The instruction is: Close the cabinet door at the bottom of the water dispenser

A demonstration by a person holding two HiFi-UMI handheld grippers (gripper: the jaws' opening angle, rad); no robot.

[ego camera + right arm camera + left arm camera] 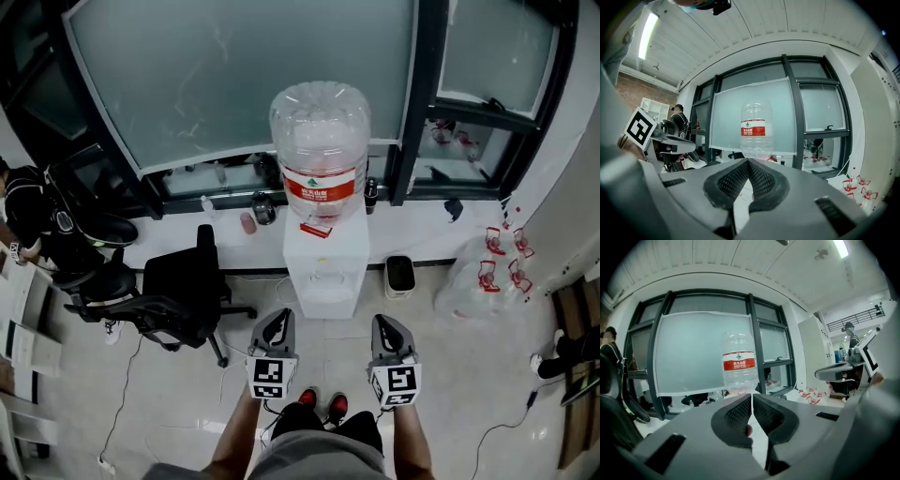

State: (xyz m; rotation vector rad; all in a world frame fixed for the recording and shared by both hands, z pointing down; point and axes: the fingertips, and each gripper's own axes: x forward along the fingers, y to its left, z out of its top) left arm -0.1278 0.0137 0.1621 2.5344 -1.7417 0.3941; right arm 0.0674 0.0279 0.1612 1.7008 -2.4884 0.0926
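The white water dispenser point(325, 267) stands against the window wall and carries a big clear bottle point(320, 150) with a red label. From this steep angle its lower front and cabinet door are not visible. My left gripper point(278, 319) and right gripper point(387, 323) hover side by side just in front of the dispenser, both shut with nothing between the pads. In the left gripper view the closed tips point(751, 397) sit under the bottle point(739, 363). The right gripper view shows the same, its shut tips point(748, 161) below the bottle point(756, 129).
A black office chair point(183, 291) stands left of the dispenser, with a second one point(94, 286) further left. A small black box point(400, 275) and a clear plastic bag point(478, 277) lie to the right. A person point(23, 211) sits at far left. Cables cross the floor.
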